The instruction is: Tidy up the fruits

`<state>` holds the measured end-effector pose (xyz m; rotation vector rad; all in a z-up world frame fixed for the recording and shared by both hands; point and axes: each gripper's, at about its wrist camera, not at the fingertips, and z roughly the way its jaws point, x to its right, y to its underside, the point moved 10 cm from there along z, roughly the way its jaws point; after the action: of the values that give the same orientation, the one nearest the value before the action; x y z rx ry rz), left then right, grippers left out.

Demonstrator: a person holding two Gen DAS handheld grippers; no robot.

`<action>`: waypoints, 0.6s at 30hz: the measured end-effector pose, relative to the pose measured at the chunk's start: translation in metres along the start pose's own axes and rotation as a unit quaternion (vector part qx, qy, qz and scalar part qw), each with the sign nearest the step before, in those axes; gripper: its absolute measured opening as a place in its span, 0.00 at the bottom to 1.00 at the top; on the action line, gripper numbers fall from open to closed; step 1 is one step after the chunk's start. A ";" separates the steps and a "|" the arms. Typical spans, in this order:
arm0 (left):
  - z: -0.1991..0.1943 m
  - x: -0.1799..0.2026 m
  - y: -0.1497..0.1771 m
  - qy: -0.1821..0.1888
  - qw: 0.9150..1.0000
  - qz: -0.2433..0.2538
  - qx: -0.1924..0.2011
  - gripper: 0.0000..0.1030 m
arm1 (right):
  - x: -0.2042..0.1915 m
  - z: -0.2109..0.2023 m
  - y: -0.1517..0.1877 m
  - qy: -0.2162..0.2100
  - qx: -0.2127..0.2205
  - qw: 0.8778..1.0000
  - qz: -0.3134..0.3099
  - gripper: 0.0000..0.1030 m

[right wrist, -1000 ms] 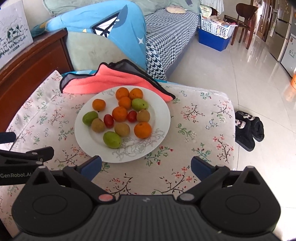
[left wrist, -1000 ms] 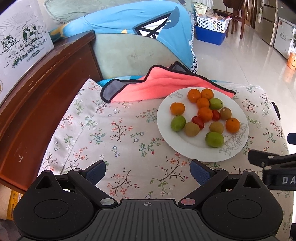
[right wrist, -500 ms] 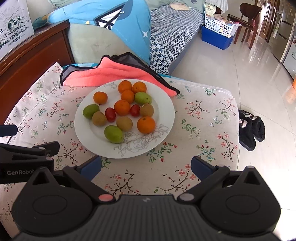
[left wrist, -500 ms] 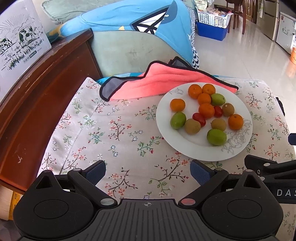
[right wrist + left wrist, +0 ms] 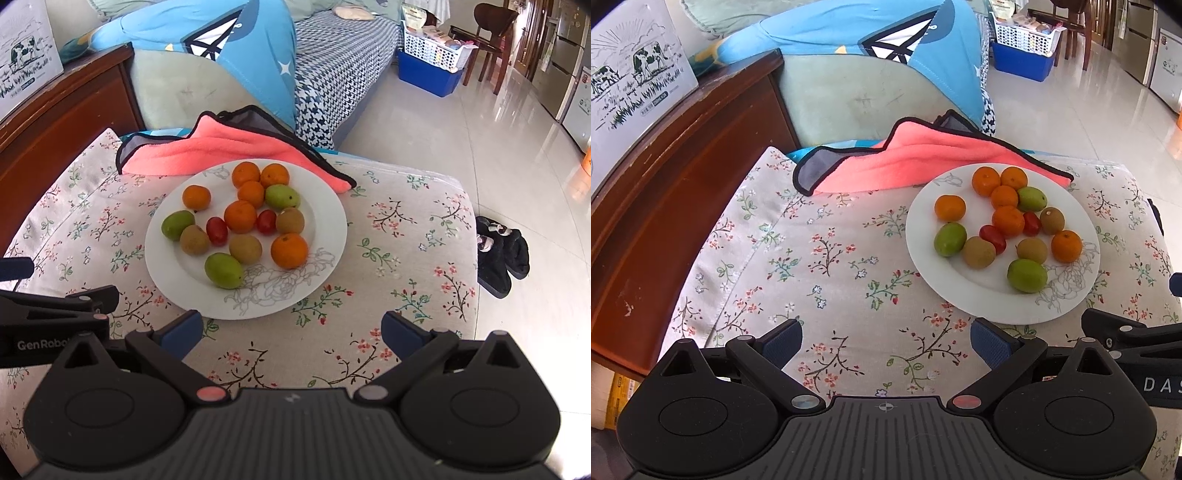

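Note:
A white plate (image 5: 925, 254) (image 5: 325, 206) sits on a floral cloth and holds mixed fruit: several oranges (image 5: 1008, 220) (image 5: 289, 250), green fruits (image 5: 1027, 275) (image 5: 223, 270), brown kiwis (image 5: 978, 252) (image 5: 245, 249) and two red tomatoes (image 5: 993, 238) (image 5: 217, 230). My left gripper (image 5: 886, 338) is open over the cloth, short of the plate's near-left rim. My right gripper (image 5: 291, 328) is open too, just before the plate's near rim. Neither holds anything.
A pink towel with black edging (image 5: 905, 162) (image 5: 221, 146) lies behind the plate. A wooden cabinet (image 5: 665, 177) with a cardboard box (image 5: 631, 77) borders the left. A sofa with a blue cushion (image 5: 207, 33) is behind. Black slippers (image 5: 498, 251) lie on the tiled floor at right.
Both grippers have moved forward a little toward the plate, so it looks larger and nearer. Both stay open. The fruit has not moved.

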<state>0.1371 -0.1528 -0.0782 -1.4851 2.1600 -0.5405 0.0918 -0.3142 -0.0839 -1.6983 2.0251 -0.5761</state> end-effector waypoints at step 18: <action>0.001 0.004 0.001 -0.003 1.000 0.008 -0.002 0.96 | 0.009 0.005 0.000 0.005 -0.004 0.999 0.034 0.99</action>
<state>0.1360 -0.1561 -0.0801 -1.4679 2.1678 -0.5247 0.0939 -0.3236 -0.0887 -1.6267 2.0869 -0.5553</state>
